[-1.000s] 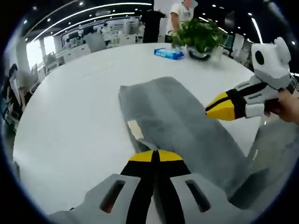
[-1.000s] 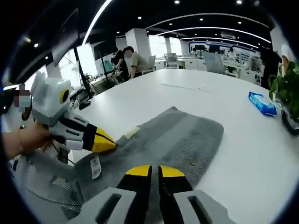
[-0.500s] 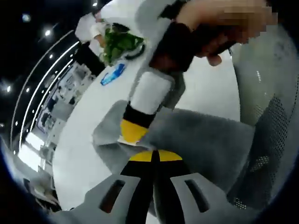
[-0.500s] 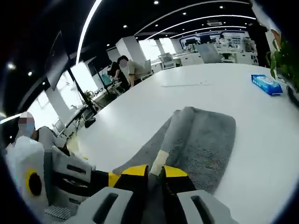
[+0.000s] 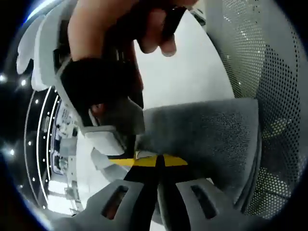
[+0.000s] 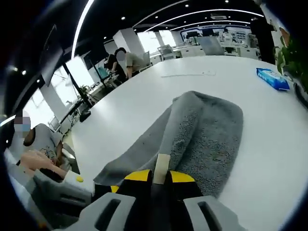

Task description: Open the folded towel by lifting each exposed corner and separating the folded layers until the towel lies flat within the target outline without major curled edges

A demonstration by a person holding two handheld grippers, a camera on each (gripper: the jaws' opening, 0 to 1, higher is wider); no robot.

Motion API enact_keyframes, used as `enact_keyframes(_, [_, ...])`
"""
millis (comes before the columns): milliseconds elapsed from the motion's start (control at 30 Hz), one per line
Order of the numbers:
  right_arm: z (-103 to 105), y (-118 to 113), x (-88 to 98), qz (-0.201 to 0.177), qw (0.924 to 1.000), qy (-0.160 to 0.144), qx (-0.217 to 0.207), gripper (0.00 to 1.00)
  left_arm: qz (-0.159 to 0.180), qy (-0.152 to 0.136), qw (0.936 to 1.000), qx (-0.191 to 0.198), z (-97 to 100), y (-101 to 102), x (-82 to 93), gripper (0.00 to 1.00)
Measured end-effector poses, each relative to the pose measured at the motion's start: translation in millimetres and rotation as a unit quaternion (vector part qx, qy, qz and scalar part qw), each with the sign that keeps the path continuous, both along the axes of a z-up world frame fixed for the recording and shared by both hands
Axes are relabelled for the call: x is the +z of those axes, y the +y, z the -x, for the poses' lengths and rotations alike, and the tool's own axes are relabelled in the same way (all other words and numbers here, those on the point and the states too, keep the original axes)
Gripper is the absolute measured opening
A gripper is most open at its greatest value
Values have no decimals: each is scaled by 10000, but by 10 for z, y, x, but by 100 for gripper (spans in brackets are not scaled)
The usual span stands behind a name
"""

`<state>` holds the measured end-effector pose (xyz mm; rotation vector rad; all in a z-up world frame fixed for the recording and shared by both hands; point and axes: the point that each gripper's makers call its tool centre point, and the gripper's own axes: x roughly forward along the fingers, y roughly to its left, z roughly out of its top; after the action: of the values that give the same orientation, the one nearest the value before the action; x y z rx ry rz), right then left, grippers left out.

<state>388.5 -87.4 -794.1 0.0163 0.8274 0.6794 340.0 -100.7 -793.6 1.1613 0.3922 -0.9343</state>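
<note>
Where the right gripper view centres, the towel (image 6: 202,139) lies grey on the white table (image 6: 269,159), one layer drawn up into a ridge running from frame centre down to the right gripper (image 6: 155,177). Its jaws are clamped on that layer beside a pale label (image 6: 161,167). A blue packet (image 6: 272,79) sits at upper right.

In the left gripper view, the left gripper (image 5: 156,161) has its jaws closed on the towel (image 5: 207,139) edge at lower centre. A hand (image 5: 120,24) fills the upper left, and a mesh chair (image 5: 269,72) occupies the right.
</note>
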Motion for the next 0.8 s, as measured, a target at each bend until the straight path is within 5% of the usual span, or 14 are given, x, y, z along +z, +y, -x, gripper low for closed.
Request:
enact_keyframes(167, [-24,-82,30,-330,9990,159,-248,2,1101,415,9915,562,-89,50,227,2])
enact_keyframes(333, [-25,-154,17,-475,9979,239,-366,1,2597,609,9458,1853,-435,403,564,2])
enact_keyframes(400, [-15,-166,3,-501,9977,261,-380,1,3160,996,9028,2742,-573,679,537,4])
enact_keyframes(433, [-13,-169,-6,-508,9976,277,-383,1,3558,1177,8632,3382,-669,890,502,5])
enact_keyframes(467, [-6,-170,-10,-526,9975,277,-370,1,3642,1299,8461,3669,-697,1006,436,8])
enact_keyframes(500, [-6,-170,-13,-541,9975,280,-366,1,3699,1500,8225,4051,-716,1162,326,10])
enact_keyframes(533, [-3,-170,-18,-558,9973,295,-367,1,3745,1666,8098,4197,-710,1225,238,10])
enact_keyframes(567, [-2,-171,-23,-572,9972,299,-376,1,3804,1874,7850,4516,-681,1319,127,10])
enact_keyframes(633, [2,-173,-27,-622,9969,287,-375,1,3866,1987,7716,4644,-678,1359,56,10])
enact_keyframes(700, [14,-181,-40,-642,9967,296,-400,1,4383,2444,7280,4671,-687,1247,27,10])
enact_keyframes(800, [25,-195,-68,-679,9962,331,-426,1,4782,2927,6794,4734,-644,1127,-13,11])
